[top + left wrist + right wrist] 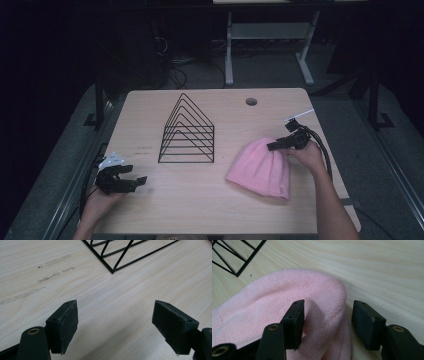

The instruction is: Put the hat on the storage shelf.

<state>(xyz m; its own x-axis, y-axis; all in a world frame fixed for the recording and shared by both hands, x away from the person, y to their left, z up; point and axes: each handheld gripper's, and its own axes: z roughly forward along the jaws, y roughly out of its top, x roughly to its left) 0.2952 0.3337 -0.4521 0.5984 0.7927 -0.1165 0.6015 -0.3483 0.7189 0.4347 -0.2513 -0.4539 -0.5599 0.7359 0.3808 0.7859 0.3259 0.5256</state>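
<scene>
Right jaws set to pinch the pink beanie's crown

The left gripper rests at the near counter edge, jaws wide apart and empty; the right gripper, jaws parted, straddles a raised fold at the edge of the pink knit beanie, lying flat right of centre; I judge it should close squarely on that fold before lifting; beyond, the black wire rack stands empty.

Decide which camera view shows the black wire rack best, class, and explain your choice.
The high view: the wire rack stands whole in the middle of the table, its nested triangles clear. The left gripper view catches just one base corner beyond the open left claw; the right gripper view shows a corner at its top left.
</scene>
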